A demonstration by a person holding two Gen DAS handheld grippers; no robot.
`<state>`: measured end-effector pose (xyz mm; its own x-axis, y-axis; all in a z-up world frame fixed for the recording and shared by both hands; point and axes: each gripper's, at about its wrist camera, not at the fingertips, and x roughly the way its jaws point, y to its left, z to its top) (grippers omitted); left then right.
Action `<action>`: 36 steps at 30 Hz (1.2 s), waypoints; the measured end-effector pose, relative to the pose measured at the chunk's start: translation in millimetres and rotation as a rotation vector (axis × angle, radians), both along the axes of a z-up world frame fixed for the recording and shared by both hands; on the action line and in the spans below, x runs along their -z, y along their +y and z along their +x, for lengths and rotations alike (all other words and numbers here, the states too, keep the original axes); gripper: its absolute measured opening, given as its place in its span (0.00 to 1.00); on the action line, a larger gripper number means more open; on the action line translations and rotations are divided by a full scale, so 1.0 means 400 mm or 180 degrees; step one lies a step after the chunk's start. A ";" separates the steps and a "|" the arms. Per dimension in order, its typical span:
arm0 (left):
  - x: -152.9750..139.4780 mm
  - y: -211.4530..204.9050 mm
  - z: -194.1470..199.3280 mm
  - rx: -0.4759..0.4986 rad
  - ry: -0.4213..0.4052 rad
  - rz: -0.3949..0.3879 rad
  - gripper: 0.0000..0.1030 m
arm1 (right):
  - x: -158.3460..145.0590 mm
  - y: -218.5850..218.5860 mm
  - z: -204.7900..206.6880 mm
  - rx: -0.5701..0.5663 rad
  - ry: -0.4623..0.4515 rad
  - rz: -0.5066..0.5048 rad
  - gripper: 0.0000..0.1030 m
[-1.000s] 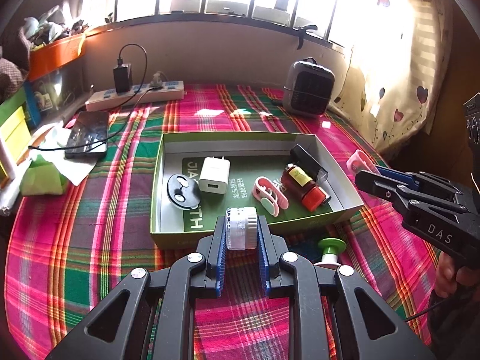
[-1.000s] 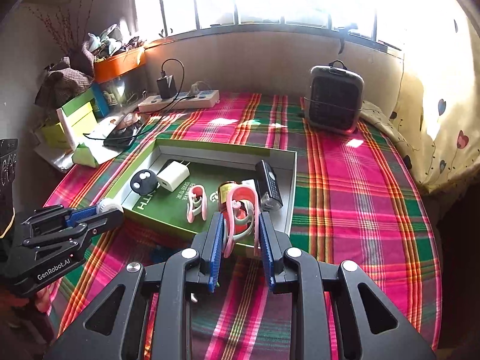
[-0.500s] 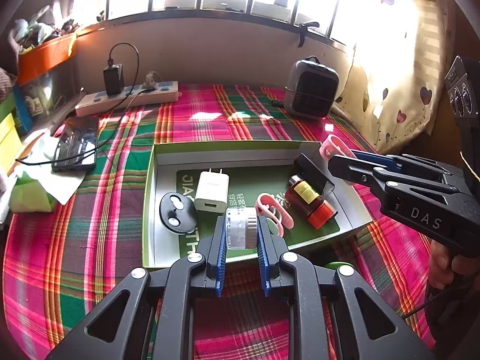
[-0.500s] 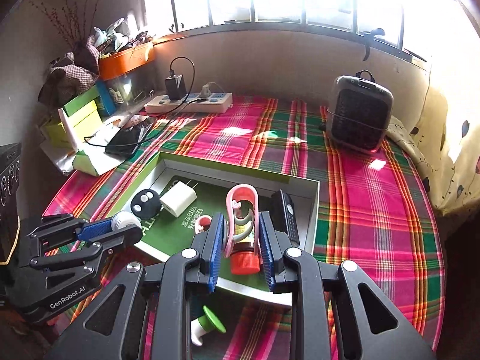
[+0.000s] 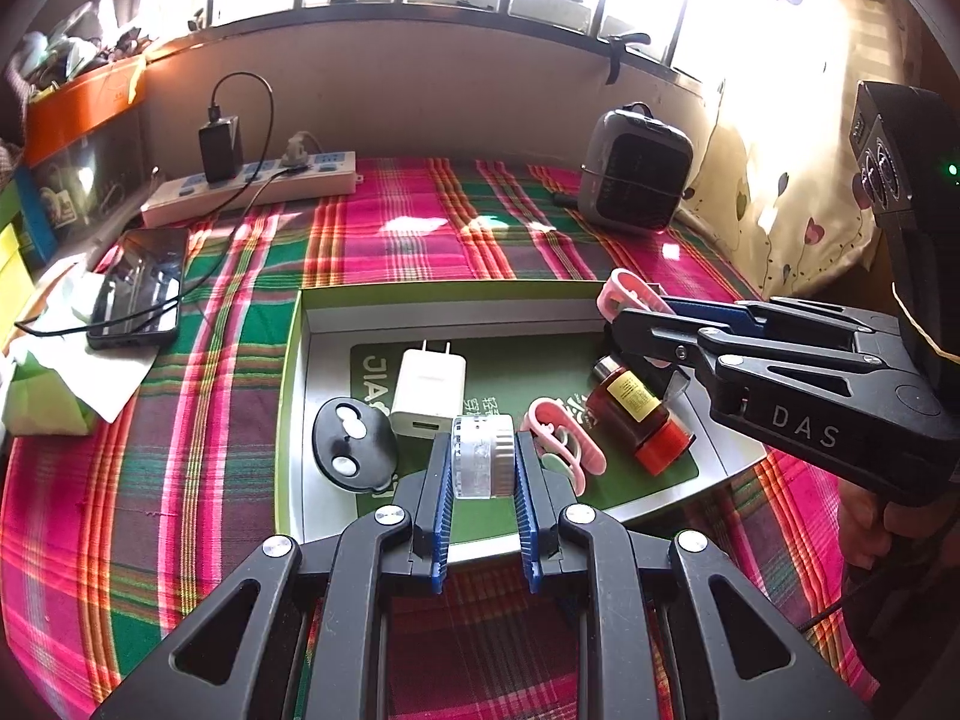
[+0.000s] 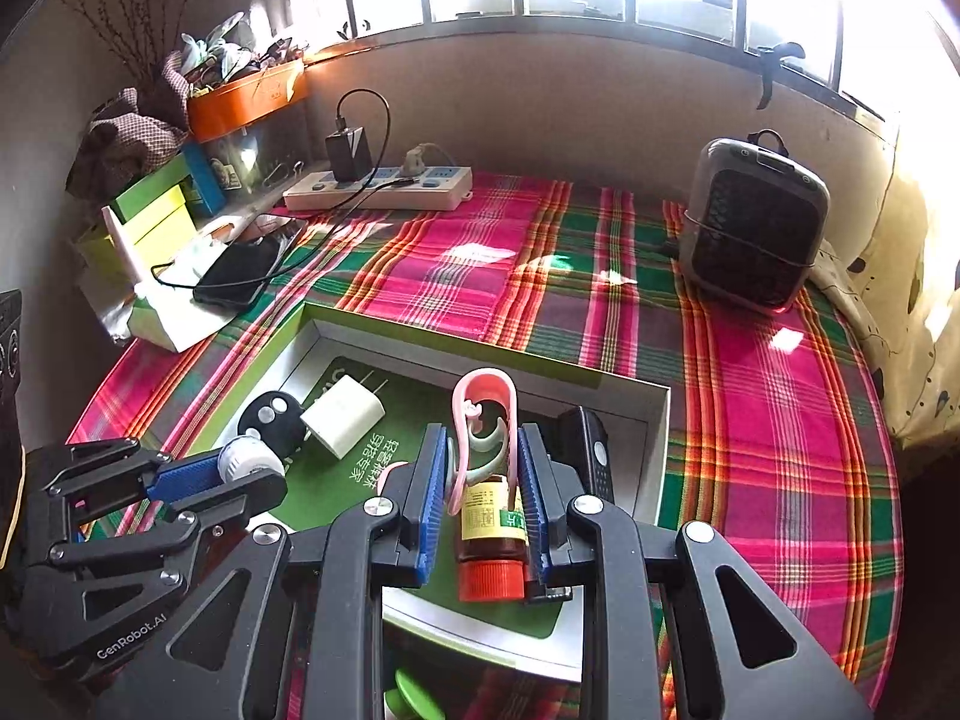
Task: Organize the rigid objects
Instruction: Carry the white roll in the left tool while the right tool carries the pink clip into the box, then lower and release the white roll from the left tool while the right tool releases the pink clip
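My left gripper (image 5: pixel 483 465) is shut on a small clear round jar with a white lid (image 5: pixel 483 456), held over the near edge of the green box (image 5: pixel 450 291). My right gripper (image 6: pixel 483 468) is shut on a pink clip (image 6: pixel 483 414), held over the box's right half above a brown bottle with a red cap (image 6: pixel 491 537). In the box lie a black key fob (image 5: pixel 354 444), a white charger (image 5: pixel 427 393), another pink clip (image 5: pixel 564 441), the brown bottle (image 5: pixel 639 414) and a black remote (image 6: pixel 591 456). The right gripper (image 5: pixel 624 306) also shows from the side in the left wrist view.
A plaid cloth (image 5: pixel 180 480) covers the table. A power strip (image 5: pixel 252 189), a phone on its cable (image 5: pixel 138 288), a small grey heater (image 5: pixel 636 180) and boxes (image 6: pixel 156 210) stand at the back. A green-and-white piece (image 6: pixel 414 699) lies before the box. A hand (image 5: pixel 870 531) holds the right gripper.
Both grippers have moved forward over the green box with their loads. The right gripper with the pink clip has come in from the box's right side to above the brown bottle.
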<state>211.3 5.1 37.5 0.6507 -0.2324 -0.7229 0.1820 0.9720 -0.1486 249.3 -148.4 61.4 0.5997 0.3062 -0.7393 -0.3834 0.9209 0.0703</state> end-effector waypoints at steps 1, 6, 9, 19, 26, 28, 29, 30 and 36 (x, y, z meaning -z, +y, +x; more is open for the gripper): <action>0.002 -0.001 0.005 -0.0004 0.0011 0.0004 0.17 | 0.004 0.003 0.007 -0.0020 0.0023 0.0002 0.24; 0.012 -0.005 0.019 0.0012 0.0042 0.0011 0.17 | 0.029 0.022 0.040 -0.0087 0.0138 0.0003 0.24; 0.021 -0.007 0.028 0.0017 0.0070 0.0023 0.17 | 0.043 0.032 0.057 -0.0117 0.0186 -0.0003 0.24; 0.049 -0.007 0.048 0.0015 0.0144 0.0033 0.17 | 0.090 0.046 0.099 -0.0145 0.0365 -0.0005 0.24; 0.065 -0.012 0.056 0.0032 0.0182 0.0047 0.17 | 0.108 0.053 0.108 -0.0168 0.0410 -0.0031 0.24; 0.070 -0.012 0.057 0.0029 0.0192 0.0050 0.17 | 0.111 0.054 0.110 -0.0169 0.0415 -0.0028 0.24; 0.071 -0.014 0.058 0.0033 0.0198 0.0050 0.17 | 0.112 0.055 0.110 -0.0172 0.0417 -0.0033 0.24; 0.074 -0.015 0.058 0.0039 0.0200 0.0058 0.17 | 0.114 0.055 0.111 -0.0175 0.0422 -0.0040 0.24; 0.083 -0.017 0.061 0.0035 0.0222 0.0068 0.17 | 0.126 0.056 0.114 -0.0161 0.0452 -0.0052 0.24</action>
